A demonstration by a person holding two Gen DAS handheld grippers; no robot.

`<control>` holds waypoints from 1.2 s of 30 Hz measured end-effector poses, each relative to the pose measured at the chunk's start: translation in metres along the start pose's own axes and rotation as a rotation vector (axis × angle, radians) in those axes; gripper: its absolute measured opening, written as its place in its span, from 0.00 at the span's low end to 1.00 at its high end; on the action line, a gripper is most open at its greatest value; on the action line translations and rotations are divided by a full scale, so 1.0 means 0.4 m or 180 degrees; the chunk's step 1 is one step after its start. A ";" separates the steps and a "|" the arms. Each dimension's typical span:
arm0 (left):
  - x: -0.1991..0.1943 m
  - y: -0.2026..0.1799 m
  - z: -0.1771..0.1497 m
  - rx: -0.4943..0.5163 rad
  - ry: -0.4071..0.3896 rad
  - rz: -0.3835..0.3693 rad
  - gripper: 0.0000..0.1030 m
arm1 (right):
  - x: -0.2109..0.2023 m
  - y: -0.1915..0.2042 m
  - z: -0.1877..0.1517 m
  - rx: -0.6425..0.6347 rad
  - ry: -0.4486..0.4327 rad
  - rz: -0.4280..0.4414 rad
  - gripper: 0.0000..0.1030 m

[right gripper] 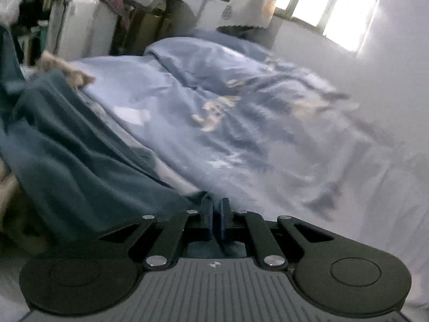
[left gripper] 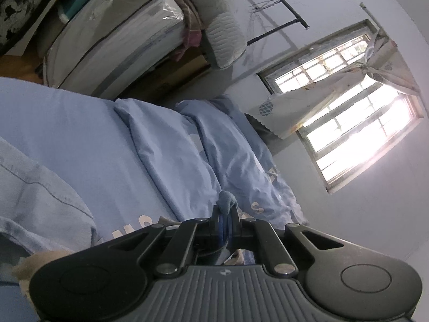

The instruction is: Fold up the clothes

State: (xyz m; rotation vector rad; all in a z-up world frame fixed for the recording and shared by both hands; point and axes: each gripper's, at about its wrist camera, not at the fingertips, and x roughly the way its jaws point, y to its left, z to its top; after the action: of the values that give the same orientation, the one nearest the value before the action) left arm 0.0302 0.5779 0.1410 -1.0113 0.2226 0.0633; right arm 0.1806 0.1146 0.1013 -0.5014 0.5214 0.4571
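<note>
A dark teal garment (right gripper: 67,145) hangs stretched across the left of the right wrist view, above a bed. Its edge runs down into my right gripper (right gripper: 217,204), whose fingers stand pressed together on the cloth; more teal cloth shows under them. In the left wrist view my left gripper (left gripper: 224,210) is shut on a small bunch of the same teal cloth (left gripper: 226,200), which pokes out past the fingertips. A pale blue piece of clothing with a stitched seam (left gripper: 40,196) lies at the left, with beige fluffy fabric (left gripper: 45,260) beside it.
A light blue duvet (right gripper: 214,112) with pale lettering covers the bed under both grippers. Wrapped mattresses (left gripper: 112,35) and a pillow lean against the far wall. A barred bright window (left gripper: 356,128) with a tied curtain is on the right. White wall borders the bed.
</note>
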 end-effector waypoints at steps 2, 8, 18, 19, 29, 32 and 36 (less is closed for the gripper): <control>0.004 0.004 -0.005 -0.0007 0.0034 0.0001 0.01 | 0.035 0.043 0.006 -0.0126 0.0235 0.0258 0.12; 0.008 0.011 -0.006 0.0014 0.0061 -0.0022 0.01 | -0.064 0.083 -0.052 -0.0054 -0.0008 0.1061 0.53; -0.014 0.029 -0.003 0.0023 -0.0020 0.0075 0.01 | -0.083 -0.221 -0.231 0.1395 -0.0029 0.0950 0.55; -0.015 0.031 -0.004 0.0018 -0.0033 0.0089 0.01 | -0.067 -0.244 -0.237 0.1567 -0.0028 0.0957 0.55; -0.003 0.028 -0.018 0.0057 -0.0005 0.0175 0.01 | 0.085 -0.204 -0.197 0.1484 0.0114 0.1052 0.16; -0.002 0.029 -0.021 0.0051 -0.0001 0.0187 0.01 | 0.057 -0.161 -0.204 0.1036 -0.0083 0.0998 0.07; -0.002 0.031 -0.024 0.0063 0.0007 0.0203 0.01 | -0.054 -0.025 -0.274 -0.0413 -0.0264 0.0934 0.06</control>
State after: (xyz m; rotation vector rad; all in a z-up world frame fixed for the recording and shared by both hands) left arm 0.0260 0.5765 0.1261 -0.9848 0.2570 0.1180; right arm 0.1306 0.0402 0.0342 -0.5300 0.4889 0.7932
